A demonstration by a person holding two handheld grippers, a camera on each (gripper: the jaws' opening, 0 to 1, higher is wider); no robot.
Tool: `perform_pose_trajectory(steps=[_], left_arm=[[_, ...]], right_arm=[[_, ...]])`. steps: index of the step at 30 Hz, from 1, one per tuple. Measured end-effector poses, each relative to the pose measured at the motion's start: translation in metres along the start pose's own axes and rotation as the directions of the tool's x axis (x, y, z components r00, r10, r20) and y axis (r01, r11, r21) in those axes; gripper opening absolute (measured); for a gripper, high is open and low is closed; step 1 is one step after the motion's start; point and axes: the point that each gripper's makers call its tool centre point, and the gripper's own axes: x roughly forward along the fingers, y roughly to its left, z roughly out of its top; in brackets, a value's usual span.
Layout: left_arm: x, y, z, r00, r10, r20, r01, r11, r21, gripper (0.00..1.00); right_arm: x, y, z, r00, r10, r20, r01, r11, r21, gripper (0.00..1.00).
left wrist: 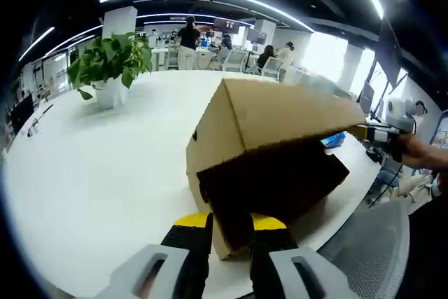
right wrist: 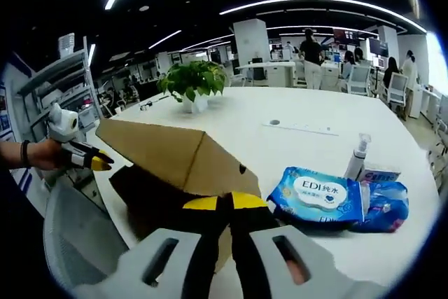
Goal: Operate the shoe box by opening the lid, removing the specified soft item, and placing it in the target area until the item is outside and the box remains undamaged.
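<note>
White office surface (right wrist: 329, 113) carries the cardboard box (left wrist: 273, 152) near its edge, with a plant (left wrist: 108, 61) set well apart. The lid (right wrist: 168, 152) is seen lifted and tilted over a dark interior. The left gripper (left wrist: 231, 232) is pinched on a box edge, the right gripper (right wrist: 224, 215) likewise on the lid's rim. Opening is judged underway; no soft item can be made out inside. Blue wipe packs (right wrist: 336, 197) lie beside the box

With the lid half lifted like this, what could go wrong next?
The cardboard box sits near the table edge; pulling may slide it off. Both hand-held grippers, left and right, pinch the lid's rim, so uneven lifting could tear it. The blue wipes pack lies close beside it.
</note>
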Motion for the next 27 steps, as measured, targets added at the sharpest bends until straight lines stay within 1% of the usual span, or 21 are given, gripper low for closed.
perform_pose_trajectory(steps=[3,4,5,6,7,8,9,11,13,16,17,20,24,27], left_arm=[[-0.001,-0.001,-0.001,1.0,-0.014,0.003,0.014,1.0,0.006,0.2],[-0.001,-0.002,-0.002,1.0,-0.019,0.002,0.019,1.0,0.007,0.2],[0.0,-0.003,-0.004,1.0,-0.028,-0.004,0.028,1.0,0.009,0.2],[0.0,-0.004,-0.004,1.0,-0.03,-0.005,0.031,0.999,0.009,0.2],[0.001,-0.004,-0.005,0.999,-0.041,-0.006,0.041,0.999,0.006,0.2],[0.001,-0.006,-0.006,0.999,-0.054,-0.001,0.054,0.999,-0.006,0.2],[0.002,-0.009,-0.005,0.997,-0.079,0.011,0.079,0.996,-0.043,0.2],[0.002,-0.009,-0.005,0.997,-0.078,0.013,0.078,0.996,-0.053,0.2],[0.003,-0.006,-0.009,0.997,-0.074,0.006,0.074,0.996,-0.055,0.2],[0.003,-0.006,-0.015,0.997,-0.073,-0.008,0.072,0.996,-0.054,0.2],[0.002,-0.007,-0.017,0.997,-0.071,-0.015,0.07,0.996,-0.051,0.2],[0.002,-0.004,-0.023,0.998,-0.055,-0.039,0.054,0.998,-0.041,0.2],[0.0,-0.002,-0.03,0.998,-0.046,-0.044,0.042,0.996,-0.073,0.2],[-0.002,-0.001,-0.034,0.998,-0.035,-0.05,0.031,0.997,-0.075,0.2]], right_arm=[[-0.001,-0.001,-0.016,0.999,-0.021,-0.033,0.022,0.999,0.024,0.0],[-0.001,0.0,-0.018,0.999,-0.018,-0.028,0.019,0.999,0.043,0.0],[0.0,0.0,-0.024,0.999,-0.02,-0.037,0.022,0.999,0.049,0.0],[0.0,0.0,-0.025,0.999,-0.02,-0.037,0.022,0.998,0.052,0.0],[0.0,0.002,-0.029,0.999,-0.022,-0.041,0.025,0.997,0.072,0.0],[0.0,0.002,-0.031,0.999,-0.023,-0.039,0.026,0.996,0.082,0.0],[0.0,0.002,-0.033,0.999,-0.027,-0.043,0.031,0.996,0.089,0.0],[0.0,0.001,-0.038,0.998,-0.032,-0.047,0.037,0.994,0.101,0.0],[-0.001,0.002,-0.041,0.998,-0.036,-0.048,0.041,0.992,0.117,0.0],[-0.002,0.0,-0.046,0.998,-0.041,-0.052,0.048,0.989,0.14,0.0],[-0.002,-0.001,-0.048,0.998,-0.046,-0.053,0.054,0.985,0.164,0.0],[-0.002,-0.002,-0.05,0.997,-0.053,-0.053,0.061,0.982,0.179,0.0],[-0.002,-0.004,-0.052,0.997,-0.062,-0.049,0.071,0.978,0.198,0.0],[-0.002,-0.004,-0.056,0.997,-0.064,-0.051,0.073,0.975,0.211,0.0]])
